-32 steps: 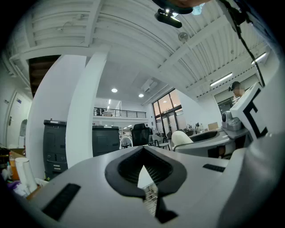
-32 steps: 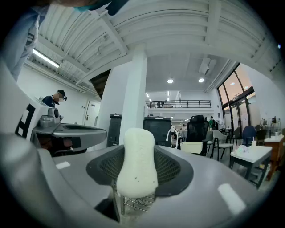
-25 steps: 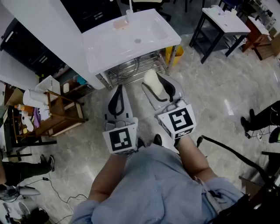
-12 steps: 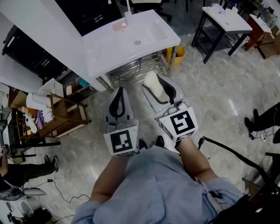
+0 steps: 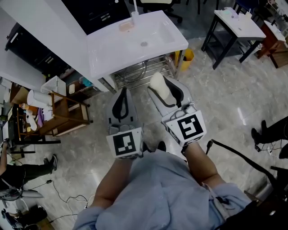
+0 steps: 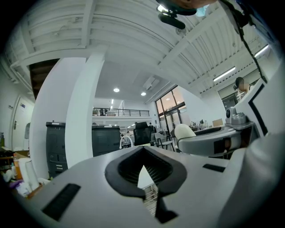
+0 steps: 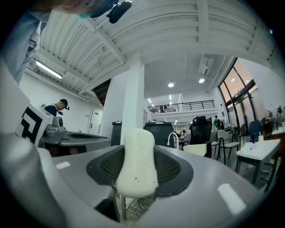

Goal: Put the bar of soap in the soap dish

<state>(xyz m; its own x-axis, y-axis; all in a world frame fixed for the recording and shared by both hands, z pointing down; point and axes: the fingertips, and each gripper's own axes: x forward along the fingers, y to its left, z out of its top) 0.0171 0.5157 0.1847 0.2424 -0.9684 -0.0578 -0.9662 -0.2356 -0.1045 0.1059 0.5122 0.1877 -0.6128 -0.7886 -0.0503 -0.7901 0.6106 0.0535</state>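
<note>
now right gripper (image 5: 165,86) clamps soap (image 7: 137,162), left gripper (image 5: 122,93) closed

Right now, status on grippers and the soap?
Left gripper jaws shut, empty. Right gripper jaws clamped on bar of soap. Soap dish at back of sink ahead; nothing seen between.

- Bar of soap (image 7: 136,156): white, long, round ends, few tiny dark specks.
- Stands on end, pinched between two jaws of right gripper (image 7: 140,173), top poking up above them.
- Held in air, in front of sink (image 5: 112,54), not over it.
- Soap dish (image 5: 127,26): small, pinkish, on back edge of white sink, just beside tap (image 5: 134,13).
- Dish well apart from soap.
</note>
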